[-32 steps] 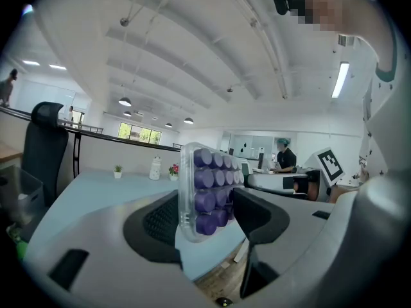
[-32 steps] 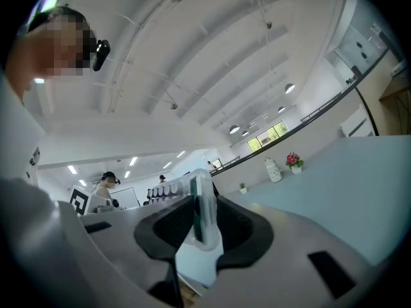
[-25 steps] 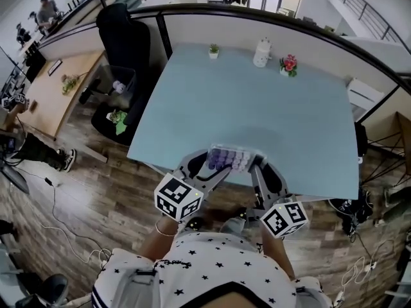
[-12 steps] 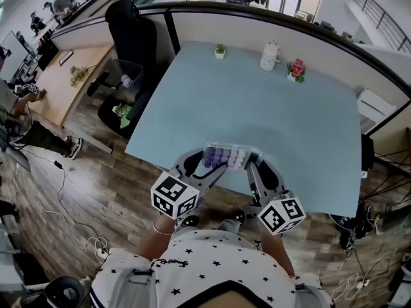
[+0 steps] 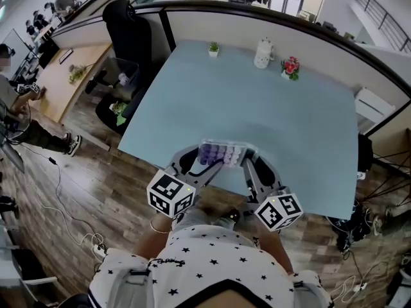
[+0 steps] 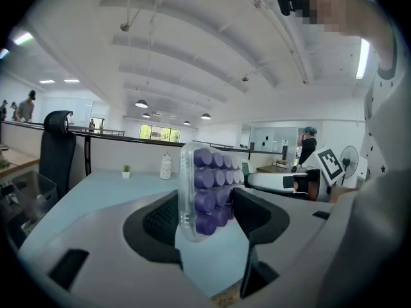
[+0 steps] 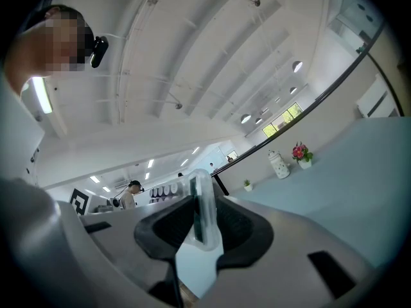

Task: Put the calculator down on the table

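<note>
You pinch the clear purple-keyed calculator (image 5: 221, 153) in the left hand-held gripper (image 5: 209, 163) and right hand-held gripper (image 5: 247, 167) near the pale-blue surface (image 5: 289, 120) edge; releasing early could drop it.

An open-plan office: a partition (image 5: 218, 31), a wooden desk (image 5: 61, 85) and a black office chair (image 5: 128, 34).

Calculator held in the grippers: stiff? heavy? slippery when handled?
Probably stiff: the calculator looks straight and flat, edge-on in the right gripper. Likely light for its size: a thin clear shell. The glossy case may slip, and the raised purple keys give uneven contact.
</note>
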A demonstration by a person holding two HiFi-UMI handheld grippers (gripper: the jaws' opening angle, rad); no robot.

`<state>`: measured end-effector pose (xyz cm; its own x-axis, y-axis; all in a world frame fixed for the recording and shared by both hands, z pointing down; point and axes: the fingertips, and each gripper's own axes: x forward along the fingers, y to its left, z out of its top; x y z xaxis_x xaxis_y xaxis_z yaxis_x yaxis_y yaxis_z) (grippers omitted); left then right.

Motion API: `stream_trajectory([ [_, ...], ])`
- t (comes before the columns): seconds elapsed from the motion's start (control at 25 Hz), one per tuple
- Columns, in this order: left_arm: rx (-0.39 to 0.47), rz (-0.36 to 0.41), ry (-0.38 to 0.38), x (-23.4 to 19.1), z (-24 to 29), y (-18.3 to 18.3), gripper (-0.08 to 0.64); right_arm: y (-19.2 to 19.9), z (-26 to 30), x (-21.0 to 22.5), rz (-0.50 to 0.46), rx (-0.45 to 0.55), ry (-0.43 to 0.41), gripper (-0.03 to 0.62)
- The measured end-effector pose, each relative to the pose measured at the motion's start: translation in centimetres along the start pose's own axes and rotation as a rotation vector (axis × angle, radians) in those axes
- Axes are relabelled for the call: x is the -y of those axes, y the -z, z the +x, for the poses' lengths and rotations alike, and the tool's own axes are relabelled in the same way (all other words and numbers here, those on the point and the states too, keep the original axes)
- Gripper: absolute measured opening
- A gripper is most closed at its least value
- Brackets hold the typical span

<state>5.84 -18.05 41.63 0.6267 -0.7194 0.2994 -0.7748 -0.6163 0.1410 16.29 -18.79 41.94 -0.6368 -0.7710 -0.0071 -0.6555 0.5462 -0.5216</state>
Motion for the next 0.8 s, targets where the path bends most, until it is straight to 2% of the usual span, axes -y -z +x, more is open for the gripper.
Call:
stream_trajectory([
  [0.4, -0.034, -0.035, -0.005, -0.1, 1.7, 1.6, 0.268, 1.2, 0.1, 2.1, 0.037, -0.041, 0.017, 0.092],
  [0.8, -0.068, -0.043, 0.064, -2.9, 6.8, 1.9, 0.27, 1.0, 3.0, 6.3, 0.047, -0.048, 0.093, 0.092],
])
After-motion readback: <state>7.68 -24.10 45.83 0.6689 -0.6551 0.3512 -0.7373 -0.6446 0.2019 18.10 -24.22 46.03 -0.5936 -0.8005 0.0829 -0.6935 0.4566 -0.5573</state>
